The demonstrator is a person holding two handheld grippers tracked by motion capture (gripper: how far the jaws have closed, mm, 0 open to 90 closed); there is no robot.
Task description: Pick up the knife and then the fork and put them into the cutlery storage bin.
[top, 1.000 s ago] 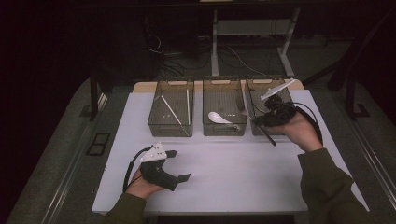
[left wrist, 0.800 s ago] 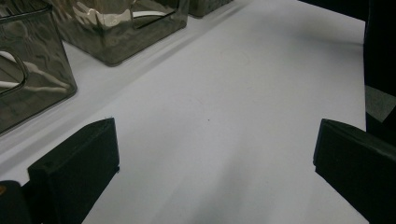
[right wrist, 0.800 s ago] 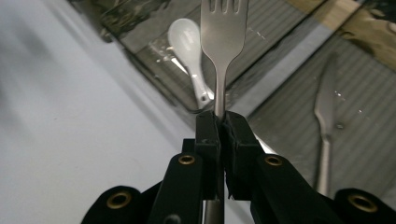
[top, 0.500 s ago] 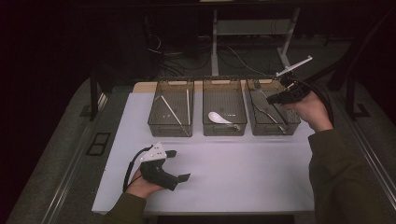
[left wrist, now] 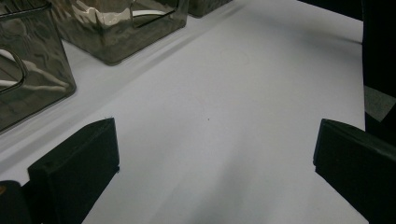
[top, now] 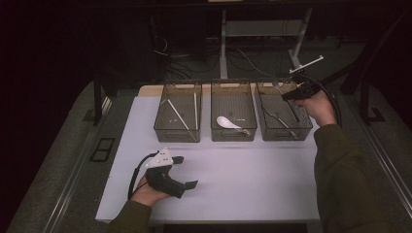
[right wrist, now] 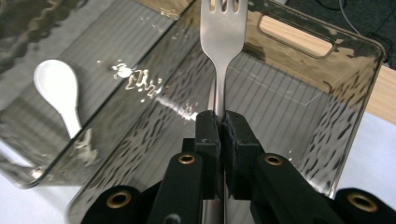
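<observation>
My right gripper (right wrist: 223,123) is shut on the handle of a metal fork (right wrist: 223,32), whose tines point away from me. It hovers over the far right part of the right bin (top: 286,132), seen as the right gripper (top: 290,95) in the high view. Under the fork lies that bin's smoky clear wall (right wrist: 355,93). A white spoon (top: 226,121) lies in the middle bin (top: 233,132); the right gripper view also has the spoon (right wrist: 56,84). My left gripper (top: 187,171) rests open on the white table, and its jaws (left wrist: 210,163) have nothing between them.
The left bin (top: 177,130) holds pale chopsticks (top: 176,115). A thin dark utensil (top: 279,119) lies in the right bin. The white table top (top: 243,174) spreads in front of the bins. Desk legs and cables stand behind the table.
My right hand has carried the fork back and to the right, from above the right bin's front to its far right end. The left hand has stayed put.
</observation>
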